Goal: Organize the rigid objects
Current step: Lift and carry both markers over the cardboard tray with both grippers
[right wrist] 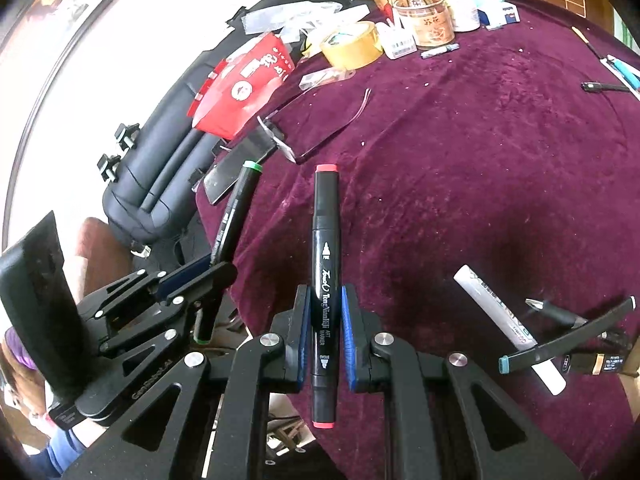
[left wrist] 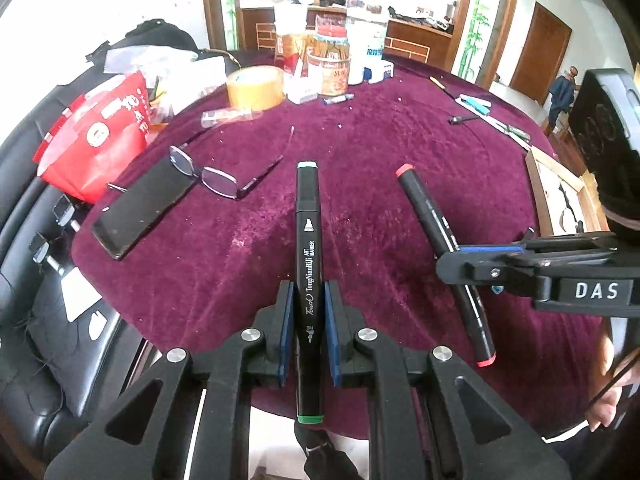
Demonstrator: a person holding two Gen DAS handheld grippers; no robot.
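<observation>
My left gripper point(left wrist: 308, 292) is shut on a black art marker with green caps point(left wrist: 308, 220), gripped near its middle and pointing away above the purple tablecloth point(left wrist: 360, 140). To its right, my right gripper point(left wrist: 448, 266) is clamped on a black marker with red caps point(left wrist: 424, 204). In the right wrist view the right gripper point(right wrist: 326, 296) pinches that red-capped marker point(right wrist: 326, 220) between its blue pads. The left gripper point(right wrist: 216, 272) appears at the left, holding the green-capped marker point(right wrist: 236, 208).
Glasses point(left wrist: 212, 176), a dark phone point(left wrist: 140, 208), a tape roll point(left wrist: 256, 86), a red bag point(left wrist: 96, 136) and jars point(left wrist: 330, 64) lie beyond. A white marker point(right wrist: 508, 328) and a teal-capped marker point(right wrist: 568, 336) lie near the right. A wooden frame point(left wrist: 560, 200) sits at the right edge.
</observation>
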